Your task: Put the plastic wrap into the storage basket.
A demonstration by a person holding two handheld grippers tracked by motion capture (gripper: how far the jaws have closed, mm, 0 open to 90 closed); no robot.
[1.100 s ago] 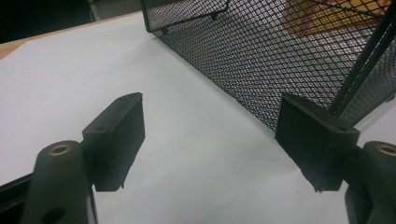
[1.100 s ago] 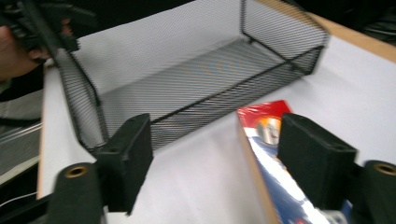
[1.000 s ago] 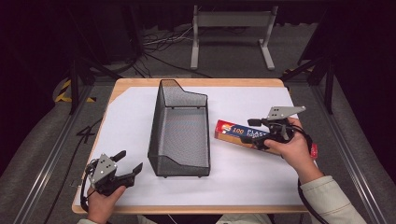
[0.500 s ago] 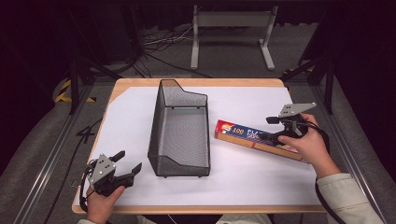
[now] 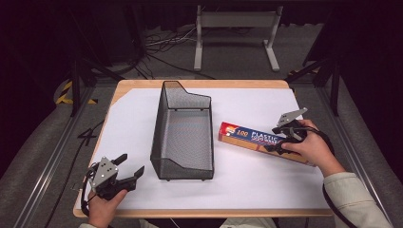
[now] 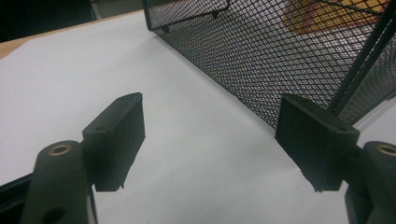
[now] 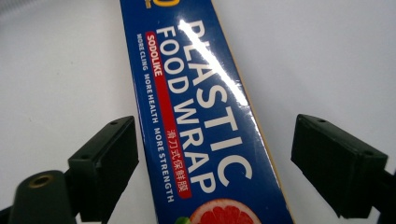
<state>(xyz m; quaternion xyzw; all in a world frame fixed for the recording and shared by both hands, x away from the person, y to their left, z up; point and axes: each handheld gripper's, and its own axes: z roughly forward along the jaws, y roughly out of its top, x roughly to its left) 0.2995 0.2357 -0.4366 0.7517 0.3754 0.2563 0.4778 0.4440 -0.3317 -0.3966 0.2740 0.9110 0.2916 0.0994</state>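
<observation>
Plastic-wrap box point(image 5: 259, 142), long, blue and made of cardboard, is laid flat on the white tabletop point(image 5: 247, 180) at the centre right of the high view. Its long axis is slanted from the upper left, just beside the black wire-mesh basket point(image 5: 183, 130), down to the lower right. The right gripper point(image 5: 283, 137) is held over the lower-right half of the box, its jaws spread wide with the box between them and untouched, as seen in the right gripper view point(image 7: 201, 121). The left gripper point(image 5: 127, 167) is rested at the lower left of the high view, jaws released and gripping nothing, near the basket's corner.
</observation>
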